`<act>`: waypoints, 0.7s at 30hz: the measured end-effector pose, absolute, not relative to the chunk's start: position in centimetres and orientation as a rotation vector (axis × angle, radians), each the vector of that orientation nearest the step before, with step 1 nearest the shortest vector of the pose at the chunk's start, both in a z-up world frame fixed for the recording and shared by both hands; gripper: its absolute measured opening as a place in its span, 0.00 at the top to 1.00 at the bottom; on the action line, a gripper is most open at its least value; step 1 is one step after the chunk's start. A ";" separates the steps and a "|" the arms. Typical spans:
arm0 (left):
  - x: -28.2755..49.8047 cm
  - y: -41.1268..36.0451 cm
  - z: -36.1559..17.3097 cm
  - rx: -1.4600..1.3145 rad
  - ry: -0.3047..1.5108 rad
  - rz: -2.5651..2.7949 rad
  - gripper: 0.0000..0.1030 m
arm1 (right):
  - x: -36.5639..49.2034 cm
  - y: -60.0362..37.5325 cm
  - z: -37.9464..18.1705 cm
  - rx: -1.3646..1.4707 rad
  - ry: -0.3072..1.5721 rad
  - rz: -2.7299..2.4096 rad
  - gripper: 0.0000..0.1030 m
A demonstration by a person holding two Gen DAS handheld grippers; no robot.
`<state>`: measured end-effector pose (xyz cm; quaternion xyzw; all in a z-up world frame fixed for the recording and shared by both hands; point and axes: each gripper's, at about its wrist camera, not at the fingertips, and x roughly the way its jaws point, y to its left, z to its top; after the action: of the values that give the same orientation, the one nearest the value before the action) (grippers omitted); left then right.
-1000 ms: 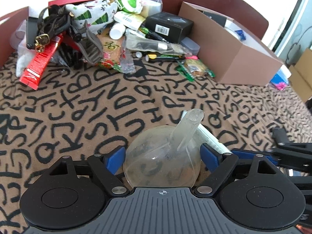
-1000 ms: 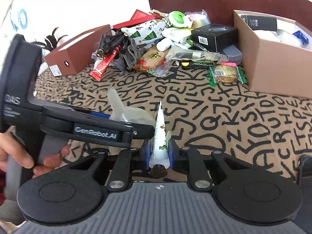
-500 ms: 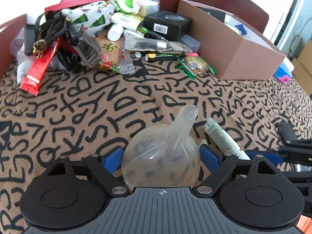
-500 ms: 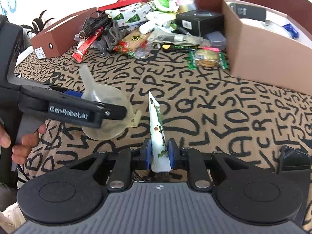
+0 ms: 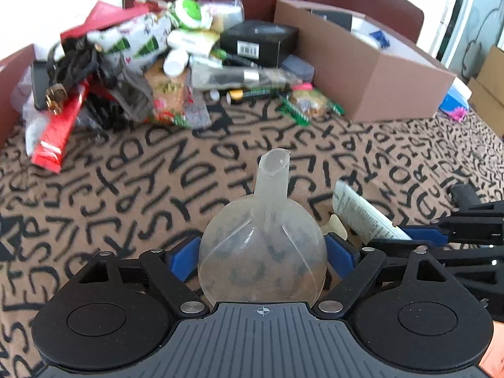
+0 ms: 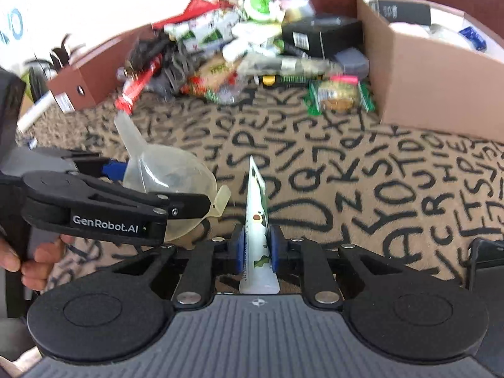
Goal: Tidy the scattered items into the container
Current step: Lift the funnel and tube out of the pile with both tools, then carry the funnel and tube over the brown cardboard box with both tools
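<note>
A clear plastic funnel (image 5: 271, 189) sits between the blue pads of my left gripper (image 5: 263, 253), spout pointing away and up. In the right wrist view the funnel (image 6: 170, 173) hangs above the cloth with the left gripper (image 6: 154, 186) shut on its bowl. My right gripper (image 6: 256, 245) grips a white tube with green print (image 6: 256, 195), crimped end forward, and its jaws are closing tighter on it. The tube (image 5: 362, 211) also shows beside the funnel. The brown cardboard box (image 5: 378, 72) (image 6: 425, 88) stands at the far right, with several items inside.
A heap of scattered items (image 5: 176, 63) lies at the back of the letter-print cloth (image 5: 126, 173), with a green snack packet (image 5: 310, 104) near the box. A second brown box (image 6: 78, 82) stands at the far left. A black object (image 6: 485, 252) lies at the right edge.
The funnel's spout has tipped further up in the left jaws. The right jaws have pinched the tube a little tighter, and it sits deeper between them. Both hands have barely shifted.
</note>
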<state>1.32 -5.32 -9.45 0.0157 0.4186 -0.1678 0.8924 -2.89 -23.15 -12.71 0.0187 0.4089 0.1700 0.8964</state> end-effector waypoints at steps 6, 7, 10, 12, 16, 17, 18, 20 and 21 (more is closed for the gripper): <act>2.2 -5.9 -4.5 0.001 0.767 -0.411 0.18 | -3.2 -25.0 -8.7 0.068 0.726 0.346 1.00; 2.5 -6.1 -3.5 -0.003 0.749 -0.428 0.18 | -3.1 -25.4 -7.9 0.080 0.702 0.343 1.00; 3.7 -7.1 -0.8 -0.023 0.711 -0.478 0.18 | -2.6 -27.0 -5.6 0.101 0.632 0.317 1.00; 4.2 -7.9 0.4 -0.019 0.684 -0.501 0.18 | -1.9 -27.5 -4.6 0.066 0.611 0.296 1.00; 4.0 -8.9 0.1 0.047 0.663 -0.467 0.17 | -1.4 -27.2 -6.3 0.028 0.685 0.311 0.94; 3.7 -8.7 -0.7 0.052 0.677 -0.462 0.17 | -1.7 -27.0 -7.2 0.014 0.726 0.335 0.84; 3.6 -8.5 -1.4 0.050 0.698 -0.461 0.17 | -2.3 -26.9 -8.1 0.009 0.759 0.360 0.63; 3.3 -7.9 -3.2 0.039 0.749 -0.459 0.17 | -3.4 -26.3 -9.7 -0.015 0.810 0.391 0.47; 3.1 -7.6 -4.1 0.032 0.773 -0.454 0.17 | -3.8 -26.0 -10.5 -0.025 0.839 0.402 0.50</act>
<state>3.13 -7.62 -4.13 0.0157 0.3736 -0.2195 0.9011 -3.76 -26.00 -10.51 -0.0119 0.4043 0.1939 0.8937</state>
